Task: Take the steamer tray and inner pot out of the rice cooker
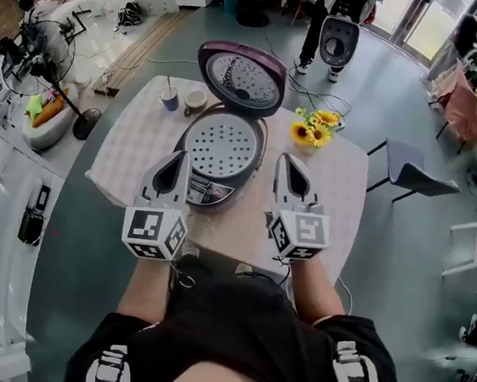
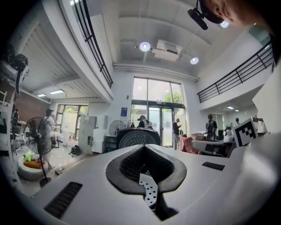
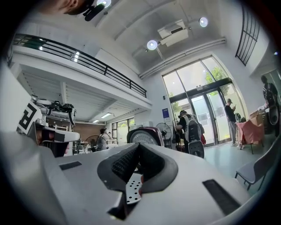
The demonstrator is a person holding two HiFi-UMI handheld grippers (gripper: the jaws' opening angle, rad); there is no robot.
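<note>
**Metal tray sits in the open cooker, both tongs shut and empty**

Head view: the perforated steamer tray (image 1: 223, 146) lies flat in the mouth of the rice cooker (image 1: 212, 193), mid-counter, with its lid (image 1: 241, 77) standing open on the far side. The inner pot is presumably under the tray, out of sight. The left tongs (image 1: 178, 155) sit just beside the cooker's left rim. The right tongs (image 1: 287, 159) are off its right side, near the sunflowers (image 1: 312, 127). Both are pressed together and hold nothing.

Left gripper view: the tips meet, and the tray's holes show through the gap beneath them. Nothing is pinched.

Right gripper view: same story, tips closed and tray glimpsed below.

To my eye the tray comes first. Each pair should spread before dipping, bite the thin rim on opposite sides, and lift level so it doesn't tip or snag the lid. The bare counter (image 1: 131, 156) on the left looks the safest landing spot.
</note>
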